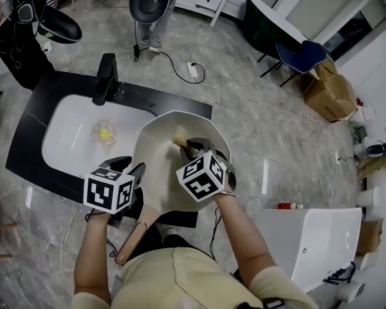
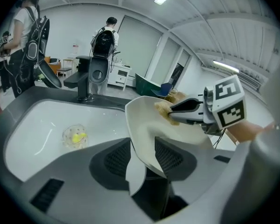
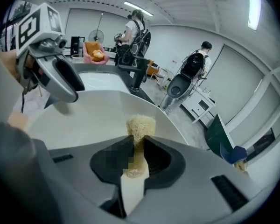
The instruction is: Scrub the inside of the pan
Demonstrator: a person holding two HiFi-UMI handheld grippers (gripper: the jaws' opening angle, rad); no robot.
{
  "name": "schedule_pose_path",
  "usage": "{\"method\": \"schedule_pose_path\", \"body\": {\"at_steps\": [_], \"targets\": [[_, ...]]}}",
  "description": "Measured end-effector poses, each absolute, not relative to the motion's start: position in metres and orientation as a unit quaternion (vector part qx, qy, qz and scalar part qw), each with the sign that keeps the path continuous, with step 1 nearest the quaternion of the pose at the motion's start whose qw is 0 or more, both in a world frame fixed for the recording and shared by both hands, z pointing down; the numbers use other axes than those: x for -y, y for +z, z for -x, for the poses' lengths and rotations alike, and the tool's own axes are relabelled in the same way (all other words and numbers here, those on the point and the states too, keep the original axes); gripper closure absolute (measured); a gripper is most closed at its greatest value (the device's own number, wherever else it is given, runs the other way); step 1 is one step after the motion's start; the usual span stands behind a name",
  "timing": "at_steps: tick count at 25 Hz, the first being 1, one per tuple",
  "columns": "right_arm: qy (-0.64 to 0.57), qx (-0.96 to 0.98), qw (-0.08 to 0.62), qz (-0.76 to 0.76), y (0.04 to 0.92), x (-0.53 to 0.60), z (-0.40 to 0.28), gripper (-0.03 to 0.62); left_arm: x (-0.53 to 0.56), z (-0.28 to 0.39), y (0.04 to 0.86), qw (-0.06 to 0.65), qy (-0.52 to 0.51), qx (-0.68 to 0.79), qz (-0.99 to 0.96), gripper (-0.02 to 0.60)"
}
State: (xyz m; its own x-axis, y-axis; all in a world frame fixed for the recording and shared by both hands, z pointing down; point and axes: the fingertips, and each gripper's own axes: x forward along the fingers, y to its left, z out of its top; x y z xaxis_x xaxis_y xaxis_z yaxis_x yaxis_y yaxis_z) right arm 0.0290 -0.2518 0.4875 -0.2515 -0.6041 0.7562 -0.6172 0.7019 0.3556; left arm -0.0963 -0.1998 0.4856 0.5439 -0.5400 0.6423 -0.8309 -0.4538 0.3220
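Noted pan [image 1: 161, 153] lifted clear above the right end of the sink basin [image 1: 67, 140], tilted with the open side toward the person and the handle [image 1: 136, 227] running back past the counter's near edge. Read the tilt as a way to turn the inside toward the scrubbing side and to send any runoff into the basin.

Found left gripper [image 1: 136, 172] closed onto the pan's wall close to the root of the handle. Saw, in the left gripper view, the cream rim caught between both pads. Took this as the steadying grip: bearing the pan and keeping it from swinging under pressure.

Found right gripper [image 1: 192, 145] clamped tight on a tan fibrous scrubber [image 1: 180, 135], with a tuft left proud of the tips and set at the inner wall near the pan's far rim. Judged contact likely, and scrubbing in hand or about to start.

Contents: saw nothing in the pan but the scrubber; made out no water, foam or food residue. Saw in the basin only the drain strainer [image 1: 103, 133] near the middle, holding a small yellow bit; otherwise bare white. Noted black faucet [image 1: 106, 79] at the counter's far edge, with no stream seen.
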Motion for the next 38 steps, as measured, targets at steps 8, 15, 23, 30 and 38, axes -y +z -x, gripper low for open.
{"method": "schedule_pose_path", "body": {"at_steps": [8,15,23,30,38], "targets": [[-0.028,0.727,0.511,-0.458,0.506,0.290,-0.042,0.517,0.205,0.102,0.492,0.317,0.233,0.418,-0.819,0.480],[-0.058,0.747,0.512,-0.420,0.528,0.300,-0.019,0.517,0.209,0.101,0.498,0.294,0.252,0.416,-0.823,0.482],[-0.103,0.789,0.495,-0.349,0.529,0.287,0.015,0.517,0.207,0.100,0.495,0.291,0.247,0.422,-0.822,0.482],[-0.135,0.821,0.490,-0.261,0.537,0.261,0.046,0.517,0.205,0.100,0.495,0.280,0.258,0.432,-0.817,0.483],[-0.156,0.839,0.489,-0.182,0.543,0.233,0.063,0.517,0.206,0.101,0.496,0.270,0.282,0.443,-0.808,0.484]]}}
